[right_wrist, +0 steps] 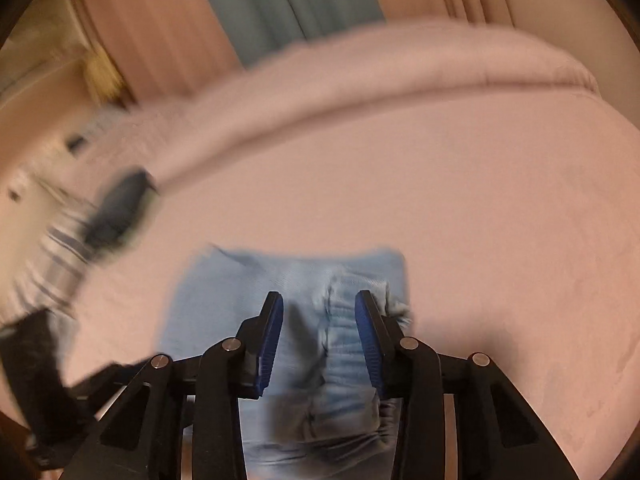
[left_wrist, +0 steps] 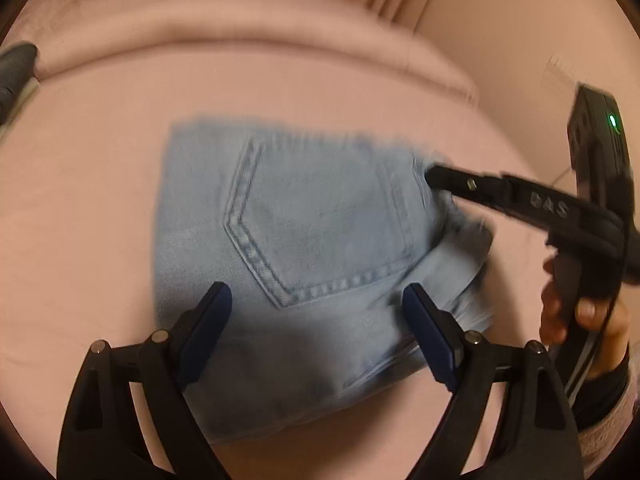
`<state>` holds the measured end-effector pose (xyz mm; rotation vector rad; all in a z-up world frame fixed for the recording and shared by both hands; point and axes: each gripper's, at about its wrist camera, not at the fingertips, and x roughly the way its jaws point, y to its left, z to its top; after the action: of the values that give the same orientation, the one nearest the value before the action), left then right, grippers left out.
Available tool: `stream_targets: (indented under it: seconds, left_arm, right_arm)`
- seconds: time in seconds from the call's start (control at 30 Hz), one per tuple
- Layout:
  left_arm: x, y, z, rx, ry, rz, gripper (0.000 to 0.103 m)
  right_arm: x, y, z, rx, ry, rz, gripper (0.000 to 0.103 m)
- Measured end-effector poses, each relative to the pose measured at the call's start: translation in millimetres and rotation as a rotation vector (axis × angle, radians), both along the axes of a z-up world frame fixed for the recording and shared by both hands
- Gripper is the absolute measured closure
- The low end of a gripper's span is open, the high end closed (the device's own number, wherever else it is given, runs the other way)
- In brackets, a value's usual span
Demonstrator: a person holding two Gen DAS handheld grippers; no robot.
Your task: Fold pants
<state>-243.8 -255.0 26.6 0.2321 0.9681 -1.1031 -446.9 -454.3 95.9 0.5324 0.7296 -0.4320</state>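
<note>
Left gripper point(left_wrist: 316, 320) spread wide above the near half of the folded jeans point(left_wrist: 312, 240), nothing between the blue pads point(left_wrist: 210, 328), only its shadow on the cloth. Right gripper point(right_wrist: 318, 334) part open, jaws straddling a rumpled ridge of denim point(right_wrist: 344, 320) at the bundle's right side; pads apparently clear of the cloth, though blurred, so no firm grip claimed. Seen from the left wrist, that same tool's black fingertip point(left_wrist: 444, 178) reached in over the right edge beside the back pocket point(left_wrist: 320, 220), with the person's hand point(left_wrist: 580, 316) wrapped round the handle.

Further out: light-blue denim already doubled into a squarish packet, pocket side up, flat on the pink bedsheet point(left_wrist: 100, 200), roughly mid-bed. Loose layers and a frayed hem point(left_wrist: 468, 248) bunched untidily at the right edge. Beyond, a rolled pink blanket point(left_wrist: 240, 28) along the far side; a dark blurred object point(right_wrist: 120, 208) off to the left, too smeared to name.

Judged as late in the job: main folds made, tidying or one last fold pending. Next move likely to need the right jaws closed on those stray layers, tucked or drawn across, with the left pressing down to stop the packet sliding or springing open.
</note>
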Motion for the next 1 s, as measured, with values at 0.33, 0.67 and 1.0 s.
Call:
stream_targets:
  seconds: [0.33,0.67,1.0]
  left_arm:
    - [8.2,6.8,-1.7,-0.066,0.014,-0.019,0.011]
    - [8.5,27.5,11.3,-0.102,0.034,0.006,0.007]
    - [89.3,96.8,-28.5,-0.307,0.549,0.209,0.003]
  right_arm:
    - [-51.4,16.4,5.6,0.009,-0.173,0.023,0.055]
    - [-76.1,4.5,-44.9,0.203,-0.103,-0.033,0.045]
    - [-102.8,-23.8,-67.6,0.537,-0.234,-0.022,0.032]
